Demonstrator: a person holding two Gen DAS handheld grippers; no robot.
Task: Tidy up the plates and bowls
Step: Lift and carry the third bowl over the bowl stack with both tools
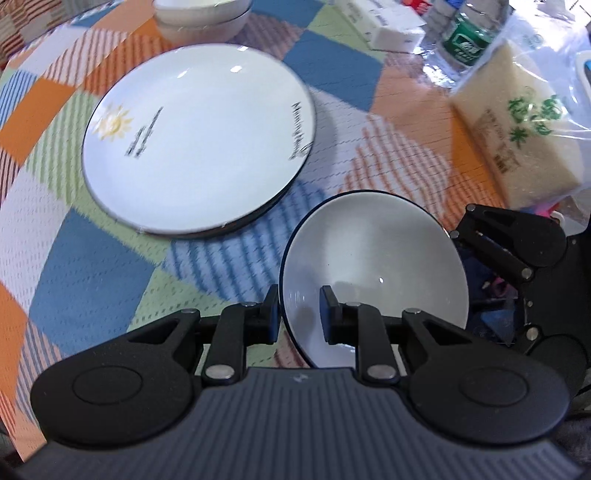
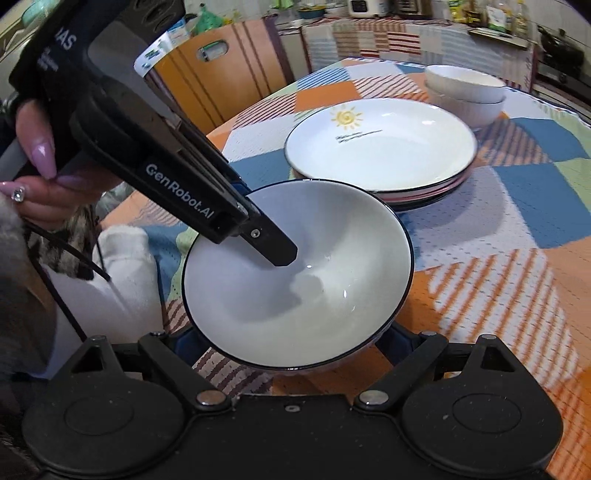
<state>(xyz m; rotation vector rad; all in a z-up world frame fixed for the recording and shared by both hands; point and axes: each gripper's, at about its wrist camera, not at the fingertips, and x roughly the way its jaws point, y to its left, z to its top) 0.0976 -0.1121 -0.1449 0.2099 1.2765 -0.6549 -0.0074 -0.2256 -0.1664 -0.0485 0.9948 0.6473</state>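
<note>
A white bowl (image 1: 373, 258) with a dark rim hangs tilted just above the patchwork tablecloth. My left gripper (image 1: 301, 314) is shut on its near rim, one finger inside and one outside. In the right wrist view that inner finger (image 2: 277, 251) reaches down into the bowl (image 2: 295, 295). My right gripper (image 2: 291, 338) spans the bowl's lower body, its fingers wide apart against the outer wall and the tips hidden under the rim. Behind lies a stack of plates (image 1: 199, 140) (image 2: 380, 147), the top one white with a sun drawing. Two nested white bowls (image 1: 201, 18) (image 2: 465, 92) stand farther back.
A bag of rice (image 1: 517, 136), a water bottle (image 1: 461, 40) and a white box (image 1: 388, 26) crowd the table's right side. A wooden chair (image 2: 221, 74) stands beyond the table's edge. A person's hand (image 2: 48, 173) grips the left tool.
</note>
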